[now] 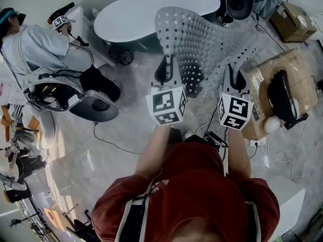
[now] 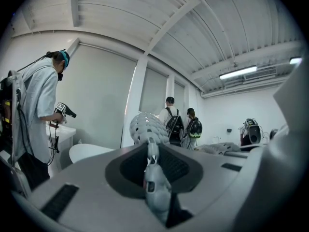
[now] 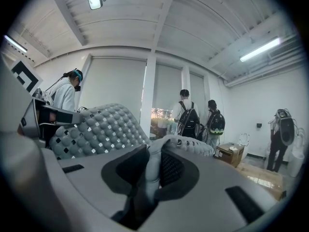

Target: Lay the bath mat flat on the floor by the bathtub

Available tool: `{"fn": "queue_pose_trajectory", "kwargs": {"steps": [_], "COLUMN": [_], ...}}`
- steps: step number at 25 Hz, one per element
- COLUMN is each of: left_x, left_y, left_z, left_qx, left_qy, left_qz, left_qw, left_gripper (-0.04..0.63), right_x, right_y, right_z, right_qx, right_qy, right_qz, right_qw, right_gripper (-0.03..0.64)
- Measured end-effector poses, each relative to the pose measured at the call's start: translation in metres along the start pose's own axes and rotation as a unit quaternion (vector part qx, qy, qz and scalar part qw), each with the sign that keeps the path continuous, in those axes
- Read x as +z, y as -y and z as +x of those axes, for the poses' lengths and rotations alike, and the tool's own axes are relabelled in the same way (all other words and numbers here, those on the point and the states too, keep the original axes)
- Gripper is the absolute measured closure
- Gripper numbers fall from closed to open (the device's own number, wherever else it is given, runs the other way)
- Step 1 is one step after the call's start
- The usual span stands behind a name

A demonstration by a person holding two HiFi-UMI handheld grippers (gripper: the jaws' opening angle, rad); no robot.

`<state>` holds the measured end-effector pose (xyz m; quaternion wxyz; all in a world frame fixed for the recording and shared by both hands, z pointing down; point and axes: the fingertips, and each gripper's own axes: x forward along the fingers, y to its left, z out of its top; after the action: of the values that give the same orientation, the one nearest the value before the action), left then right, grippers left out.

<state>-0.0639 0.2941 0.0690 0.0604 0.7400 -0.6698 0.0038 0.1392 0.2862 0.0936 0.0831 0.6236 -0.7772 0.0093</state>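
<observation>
Pinching the near edge of the grey bath mat (image 1: pixel 199 39), the left gripper (image 1: pixel 166 70) and right gripper (image 1: pixel 235 79), jaws clamped on it, hold it spread in the air beside the bathtub (image 1: pixel 146 14), seemingly so it can drop flat onto the floor (image 1: pixel 126 130).

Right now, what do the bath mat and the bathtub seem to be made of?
Bath mat: likely soft rubber or flexible plastic, matte grey; it sags in curves, with gridded holes. Bathtub: smooth white shell, perhaps acrylic or ceramic.
</observation>
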Motion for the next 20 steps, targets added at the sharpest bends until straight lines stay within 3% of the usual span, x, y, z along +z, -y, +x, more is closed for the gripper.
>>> {"fn": "queue_pose_trajectory", "kwargs": {"steps": [20], "left_x": [-0.010], "left_y": [-0.023], "left_z": [0.138], "left_qx": [-0.064], "left_qy": [-0.031], "left_qz": [-0.009], "left_qw": [0.9974], "left_gripper": [0.529], "right_x": [0.005], "right_y": [0.010], "right_z": [0.125], "right_qx": [-0.056], "right_qy": [-0.028], "right_qz": [-0.003], "right_qw": [0.998], "right_gripper": [0.543]}}
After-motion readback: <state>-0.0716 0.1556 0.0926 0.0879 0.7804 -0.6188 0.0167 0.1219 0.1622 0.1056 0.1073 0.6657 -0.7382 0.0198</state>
